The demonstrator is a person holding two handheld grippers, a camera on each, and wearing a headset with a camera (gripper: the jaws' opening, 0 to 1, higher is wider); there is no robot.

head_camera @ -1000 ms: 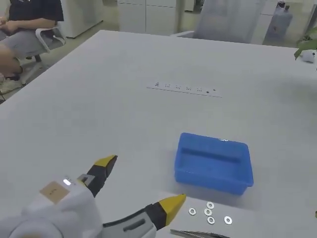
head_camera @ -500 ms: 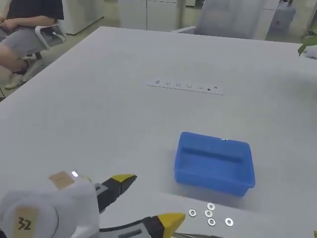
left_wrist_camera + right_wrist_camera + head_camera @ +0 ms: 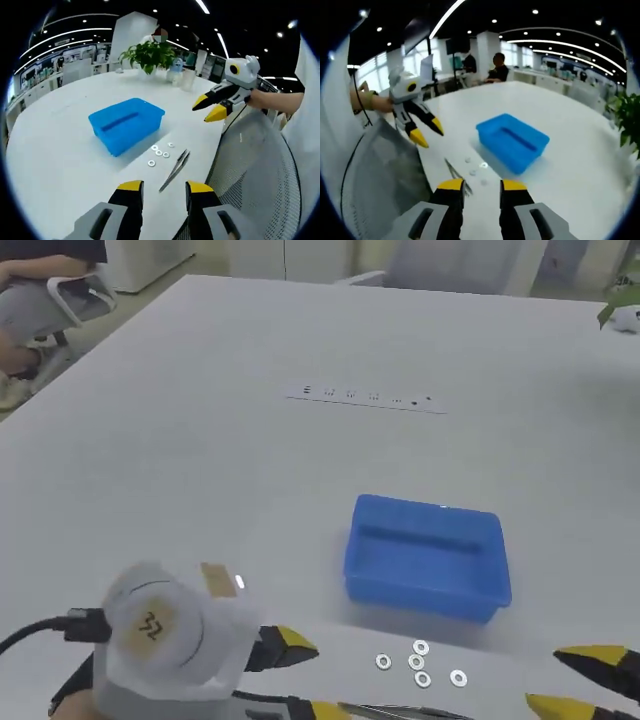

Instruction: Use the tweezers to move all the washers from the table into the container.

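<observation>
Left tool (image 3: 165, 186), right tool (image 3: 482, 184) spread, empty; seemingly 5 washers (image 3: 416, 662) beside tweezers (image 3: 175, 170), near container (image 3: 420, 592)

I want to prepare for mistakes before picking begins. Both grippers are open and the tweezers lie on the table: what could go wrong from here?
The tweezers lie near the table edge; a clumsy grab by the left gripper may push them off.
The washers are small, flat and close together, so the tips may slip or flick one away.
The right gripper aims at the same spot; the two could bump.
</observation>
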